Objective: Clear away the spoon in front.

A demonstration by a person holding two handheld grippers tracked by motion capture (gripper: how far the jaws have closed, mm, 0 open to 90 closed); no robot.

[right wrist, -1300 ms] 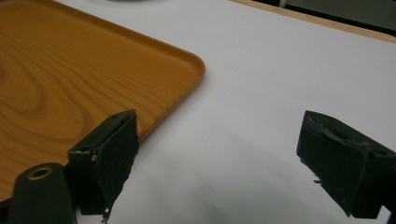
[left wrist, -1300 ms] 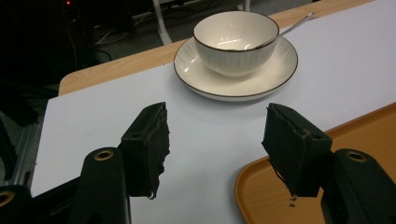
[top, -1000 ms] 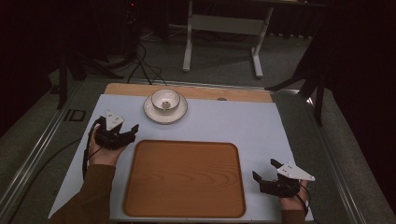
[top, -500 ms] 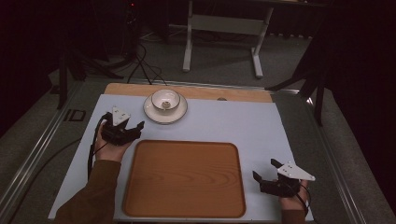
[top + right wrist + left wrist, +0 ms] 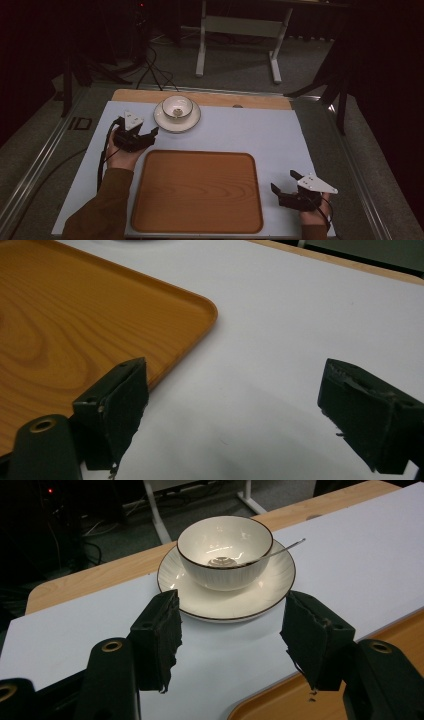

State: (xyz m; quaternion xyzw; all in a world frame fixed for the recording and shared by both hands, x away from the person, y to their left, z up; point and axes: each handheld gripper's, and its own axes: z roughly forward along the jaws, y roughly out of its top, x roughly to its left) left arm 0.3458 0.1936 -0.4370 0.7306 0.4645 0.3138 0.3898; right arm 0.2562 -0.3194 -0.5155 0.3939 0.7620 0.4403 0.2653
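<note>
Left gripper (image 5: 230,640): jaws open, near the saucer (image 5: 226,601) under the bowl (image 5: 225,555)
Right gripper (image 5: 230,410): jaws open, beside the tray (image 5: 75,315)

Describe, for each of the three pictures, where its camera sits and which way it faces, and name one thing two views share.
High view: above the table's near side, looking forward and down; both forearms and tongs enter from below.
Left gripper view: rides the left tongs, facing the bowl on its saucer.
Right gripper view: rides the right tongs, facing the wooden tray.
Shared: the bowl appears in the high and left gripper views.
</note>
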